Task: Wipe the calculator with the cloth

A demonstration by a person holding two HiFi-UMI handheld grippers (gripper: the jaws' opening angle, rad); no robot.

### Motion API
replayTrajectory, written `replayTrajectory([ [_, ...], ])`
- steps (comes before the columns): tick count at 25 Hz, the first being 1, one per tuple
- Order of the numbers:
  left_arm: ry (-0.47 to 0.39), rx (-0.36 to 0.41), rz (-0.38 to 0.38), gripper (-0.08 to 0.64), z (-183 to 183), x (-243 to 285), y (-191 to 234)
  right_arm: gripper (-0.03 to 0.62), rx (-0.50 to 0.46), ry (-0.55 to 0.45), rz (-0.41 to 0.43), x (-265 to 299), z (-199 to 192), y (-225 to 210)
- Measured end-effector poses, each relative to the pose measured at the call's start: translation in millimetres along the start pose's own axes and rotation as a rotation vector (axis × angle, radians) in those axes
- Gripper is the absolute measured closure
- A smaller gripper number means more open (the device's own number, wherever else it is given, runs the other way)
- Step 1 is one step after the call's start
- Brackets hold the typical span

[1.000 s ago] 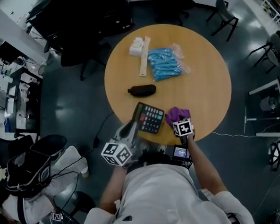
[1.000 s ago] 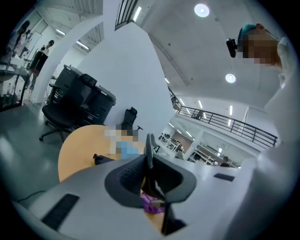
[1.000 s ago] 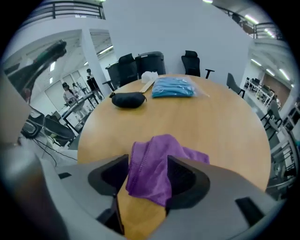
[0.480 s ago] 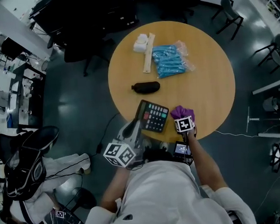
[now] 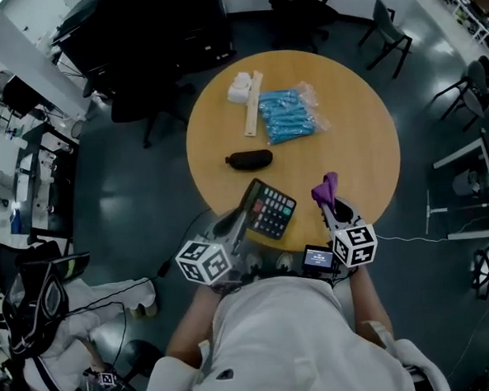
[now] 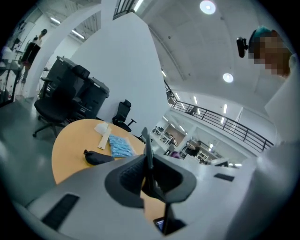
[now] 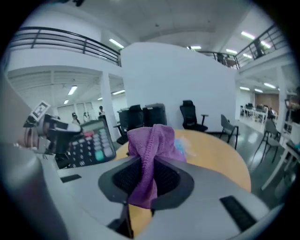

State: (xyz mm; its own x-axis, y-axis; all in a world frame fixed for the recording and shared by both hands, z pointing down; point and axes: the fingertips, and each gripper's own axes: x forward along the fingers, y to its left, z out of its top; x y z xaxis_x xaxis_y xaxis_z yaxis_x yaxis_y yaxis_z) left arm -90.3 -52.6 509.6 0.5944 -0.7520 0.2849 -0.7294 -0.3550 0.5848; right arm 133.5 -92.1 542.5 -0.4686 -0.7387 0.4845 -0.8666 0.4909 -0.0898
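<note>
Head view — high overhead, looking steeply down on the round table (image 5: 365, 142). Each gripper view sits low, close behind its own jaws, facing roughly level across that tabletop; the right one shares the calculator (image 5: 270, 210) with the head view.

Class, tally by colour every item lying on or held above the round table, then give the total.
Black: 2 (calculator, pouch)
White or cream: 2 (wad, strip)
Blue: 1 (packet)
Purple: 1 (cloth)
Total: 6
</note>
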Motion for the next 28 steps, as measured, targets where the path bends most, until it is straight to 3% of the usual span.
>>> replayTrajectory([
  [4,0.023,0.04,-0.049,0.509,12,6,-21,0.515,-0.206,-0.138,0.085,-25,81,43],
  [8,0.058,0.032,-0.13,0.509,23,14,-37,0.515,-0.364,-0.166,0.147,-21,112,76],
  [14,0.119,0.093,-0.237,0.509,38,21,-55,0.515,-0.485,-0.134,0.218,-6,116,109],
  [19,0.119,0.068,-0.26,0.509,42,20,-59,0.515,-0.578,-0.109,0.26,-3,112,130],
  [28,0.176,0.082,-0.295,0.509,30,7,-54,0.516,-0.8,-0.061,0.502,-19,82,179],
])
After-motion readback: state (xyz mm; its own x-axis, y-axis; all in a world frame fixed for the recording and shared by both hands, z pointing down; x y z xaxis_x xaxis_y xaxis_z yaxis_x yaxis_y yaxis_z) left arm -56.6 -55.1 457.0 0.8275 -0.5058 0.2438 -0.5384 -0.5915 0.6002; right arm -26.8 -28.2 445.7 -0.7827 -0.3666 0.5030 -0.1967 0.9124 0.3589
